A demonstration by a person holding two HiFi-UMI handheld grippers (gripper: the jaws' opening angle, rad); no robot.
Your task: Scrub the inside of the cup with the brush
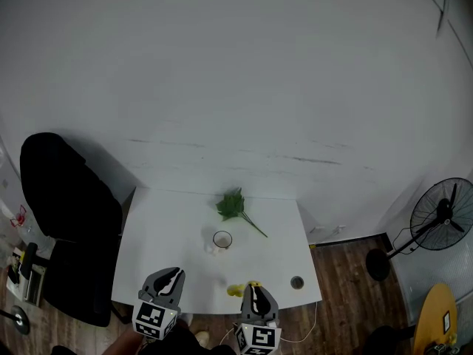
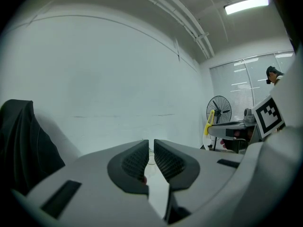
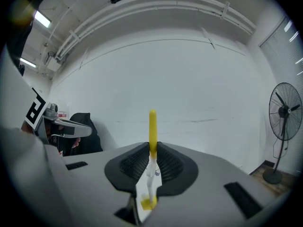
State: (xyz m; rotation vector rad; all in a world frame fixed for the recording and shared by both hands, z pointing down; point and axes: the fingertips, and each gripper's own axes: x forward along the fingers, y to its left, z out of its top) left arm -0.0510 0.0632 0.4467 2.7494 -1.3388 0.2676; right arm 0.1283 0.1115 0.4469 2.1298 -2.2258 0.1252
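- The fingers [image 2: 135,161] of my left gripper [image 2: 149,148] are almost pressed together, with only a thin slit and nothing in it.
- The fingers of my right gripper [image 3: 152,151] pinch the brush [image 3: 152,126] at its yellow handle, which stands upright. The pads partly hide its lower end.
- The glass cup [image 1: 222,239] stands on the white table [image 1: 159,231], well apart from both grippers and near a green sprig [image 1: 234,205].
- A small round thing [image 1: 297,282] near the table edge is too small to name.
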